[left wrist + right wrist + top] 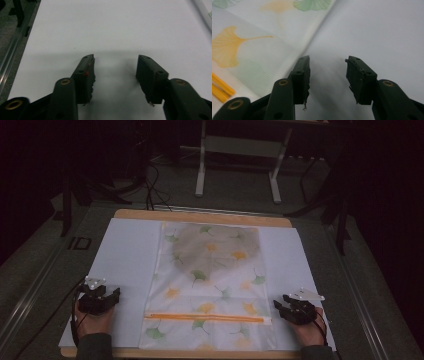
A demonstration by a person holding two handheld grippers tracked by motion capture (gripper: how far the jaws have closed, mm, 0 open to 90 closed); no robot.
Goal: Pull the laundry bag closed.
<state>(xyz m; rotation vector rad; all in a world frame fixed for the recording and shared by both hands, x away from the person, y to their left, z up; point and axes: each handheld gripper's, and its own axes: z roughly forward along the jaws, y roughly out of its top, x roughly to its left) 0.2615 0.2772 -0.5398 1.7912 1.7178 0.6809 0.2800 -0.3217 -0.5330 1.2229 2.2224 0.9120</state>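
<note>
Two hand-held grippers at the near edge, one per hand: left hand-held gripper [100,298] and right hand-held gripper [296,309], both with jaws spread, gripping nothing. They rest on the white sheet [127,255] either side of the bag, looks like a ready pose flanking the work. One translucent zip bag [210,285] with ginkgo-leaf print lies flat between them, centred on the surface [200,216], orange zip strip [207,318] at the near end, likely so the opening faces the person. Dark bundle [215,251] inside at the far end, contents can't tell. One metal frame [240,157] on the floor beyond.
</note>
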